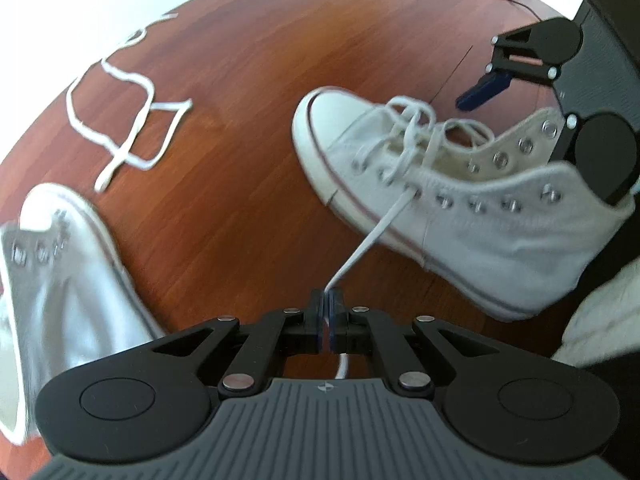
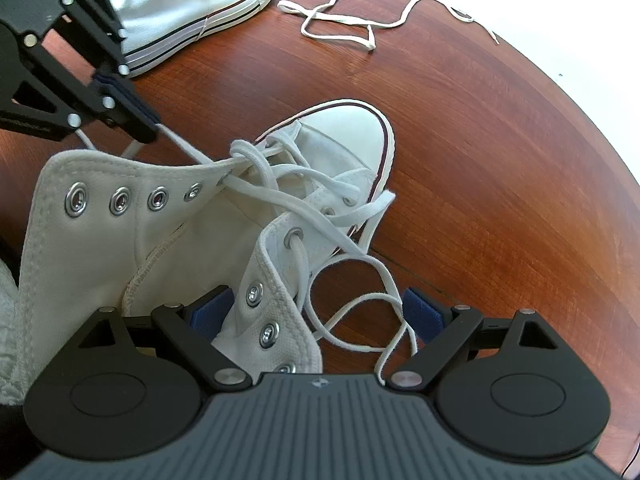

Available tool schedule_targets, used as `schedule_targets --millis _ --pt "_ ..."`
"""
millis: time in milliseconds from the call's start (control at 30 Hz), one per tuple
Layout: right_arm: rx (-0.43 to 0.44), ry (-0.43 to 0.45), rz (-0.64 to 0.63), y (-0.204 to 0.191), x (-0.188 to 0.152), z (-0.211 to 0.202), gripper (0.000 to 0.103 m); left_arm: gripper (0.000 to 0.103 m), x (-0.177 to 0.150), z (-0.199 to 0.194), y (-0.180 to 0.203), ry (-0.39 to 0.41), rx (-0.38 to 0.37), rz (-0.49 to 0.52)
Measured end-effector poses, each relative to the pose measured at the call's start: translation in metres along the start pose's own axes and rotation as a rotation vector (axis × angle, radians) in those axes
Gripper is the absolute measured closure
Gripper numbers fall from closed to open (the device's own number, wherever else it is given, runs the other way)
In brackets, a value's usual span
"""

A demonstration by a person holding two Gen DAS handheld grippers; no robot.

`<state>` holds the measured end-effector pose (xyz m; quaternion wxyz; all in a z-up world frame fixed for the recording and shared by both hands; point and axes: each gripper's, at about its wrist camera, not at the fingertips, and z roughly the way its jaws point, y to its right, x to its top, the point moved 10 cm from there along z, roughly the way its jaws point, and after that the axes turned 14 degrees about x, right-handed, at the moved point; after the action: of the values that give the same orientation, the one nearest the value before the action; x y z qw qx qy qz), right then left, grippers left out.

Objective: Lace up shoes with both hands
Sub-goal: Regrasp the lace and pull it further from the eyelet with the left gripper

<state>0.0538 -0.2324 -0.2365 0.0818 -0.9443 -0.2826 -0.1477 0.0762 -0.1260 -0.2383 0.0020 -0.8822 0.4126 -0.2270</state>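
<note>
Pinched in the left gripper (image 1: 329,304), at six o'clock, is a taut lace (image 1: 372,236) from the white shoe (image 1: 460,208) at three o'clock. Bare table (image 1: 248,92) runs to its twelve o'clock edge. Right gripper (image 2: 316,316) is spread wide around the shoe's eyelet flap (image 2: 276,300), pads clear.

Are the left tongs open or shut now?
Shut on the shoelace: the left tongs have their pads pressed together on it.

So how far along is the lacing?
Done: the near white high-top is laced through its lower eyelets. In hand: the left claw is shut on that lace; the right claw is open. Left: its upper eyelets, plus the second shoe and loose lace.
</note>
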Motion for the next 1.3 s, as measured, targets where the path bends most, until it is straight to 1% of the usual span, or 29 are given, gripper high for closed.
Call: schedule_targets --millis 67,133,267,433,500,533,733,1167,1267,1300 --pt "-0.001 -0.001 -0.002 0.000 0.000 0.000 0.012 0.100 -0.011 0.000 -0.006 -0.015 0.011 -0.012" --pt "-0.001 -0.002 -0.004 -0.001 0.000 0.000 0.012 0.100 -0.015 -0.001 -0.009 -0.010 0.013 -0.023" --pt "-0.001 -0.004 -0.007 -0.001 0.000 0.001 0.012 0.098 -0.011 -0.005 -0.010 0.020 0.004 -0.032" --pt "-0.001 -0.004 -0.006 0.000 0.000 0.001 0.012 0.078 0.003 -0.007 -0.003 0.052 -0.023 -0.032" --pt "0.000 -0.003 -0.005 0.000 -0.001 0.001 0.012 0.074 0.008 -0.007 0.002 0.062 -0.032 -0.022" --pt "0.000 -0.002 -0.004 0.000 -0.001 0.001 0.012 0.073 0.013 -0.007 0.006 0.072 -0.041 -0.011" --pt "0.001 0.000 0.001 0.001 0.000 0.001 0.012 0.073 0.029 -0.005 0.021 0.102 -0.060 0.038" --pt "0.005 0.003 -0.001 0.004 0.000 0.003 0.012 0.073 0.047 0.000 0.038 0.143 -0.086 0.083" --pt "0.004 0.004 -0.002 0.004 0.000 0.003 0.012 0.077 0.049 0.001 0.041 0.147 -0.101 0.096" --pt "0.004 0.004 -0.002 0.004 -0.001 0.002 0.012 0.085 0.049 0.001 0.042 0.150 -0.107 0.101"
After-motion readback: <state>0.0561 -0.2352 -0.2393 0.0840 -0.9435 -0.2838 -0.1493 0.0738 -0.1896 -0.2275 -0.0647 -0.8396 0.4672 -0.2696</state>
